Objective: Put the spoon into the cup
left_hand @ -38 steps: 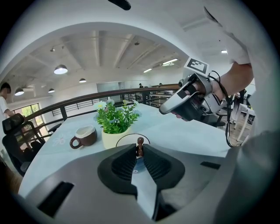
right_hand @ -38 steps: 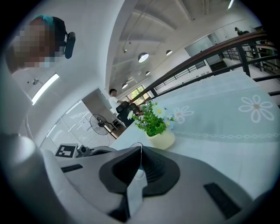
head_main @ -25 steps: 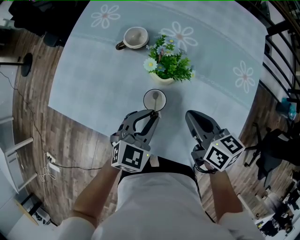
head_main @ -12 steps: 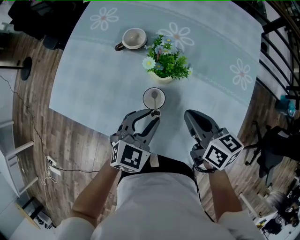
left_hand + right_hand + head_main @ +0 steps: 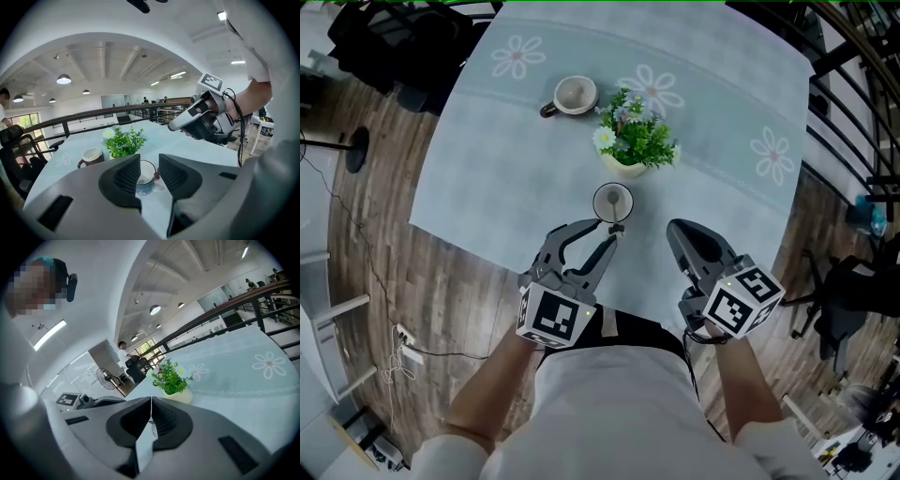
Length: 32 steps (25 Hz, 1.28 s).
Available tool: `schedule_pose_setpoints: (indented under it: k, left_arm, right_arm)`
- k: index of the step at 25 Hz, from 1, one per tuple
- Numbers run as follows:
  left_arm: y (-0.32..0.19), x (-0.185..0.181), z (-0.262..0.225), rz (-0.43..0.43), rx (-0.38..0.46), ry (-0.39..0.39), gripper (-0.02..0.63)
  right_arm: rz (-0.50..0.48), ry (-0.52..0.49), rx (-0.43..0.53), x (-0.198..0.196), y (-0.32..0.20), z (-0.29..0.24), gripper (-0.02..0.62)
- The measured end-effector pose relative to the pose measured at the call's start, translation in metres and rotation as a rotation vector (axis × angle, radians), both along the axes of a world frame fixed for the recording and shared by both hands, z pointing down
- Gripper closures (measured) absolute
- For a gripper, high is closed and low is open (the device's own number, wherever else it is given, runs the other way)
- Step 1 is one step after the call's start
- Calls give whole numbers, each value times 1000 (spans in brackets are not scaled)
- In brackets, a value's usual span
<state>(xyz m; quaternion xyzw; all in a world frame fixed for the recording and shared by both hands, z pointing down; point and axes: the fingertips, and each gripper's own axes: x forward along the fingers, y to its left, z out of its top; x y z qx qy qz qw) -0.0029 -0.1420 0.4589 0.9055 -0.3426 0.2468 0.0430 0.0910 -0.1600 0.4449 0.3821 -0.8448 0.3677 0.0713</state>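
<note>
The left gripper's [image 5: 149, 169] jaws have just been opening and stand wide apart, gripping nothing (the small round pale cup [image 5: 144, 188] sits just beyond the gap). The small grey spoon [image 5: 612, 199] stands in that cup, near the pale blue flowered table's [image 5: 487, 187] near edge. The right gripper's [image 5: 151, 416] jaws are clenched together, empty.

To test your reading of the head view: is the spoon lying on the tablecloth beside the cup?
No, the spoon rests inside the cup, its handle leaning over the near rim.
</note>
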Motion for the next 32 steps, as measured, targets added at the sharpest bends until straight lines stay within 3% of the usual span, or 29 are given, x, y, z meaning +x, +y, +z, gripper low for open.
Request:
schedule_pose_setpoints:
  k: [20, 32]
  left_arm:
    - [0, -46, -74, -67, 115, 58, 551]
    - [4, -60, -102, -62, 149, 73, 571]
  right_arm:
    - [4, 30, 89, -27, 12, -55, 572]
    - [-48, 43, 147, -49, 23, -77, 572]
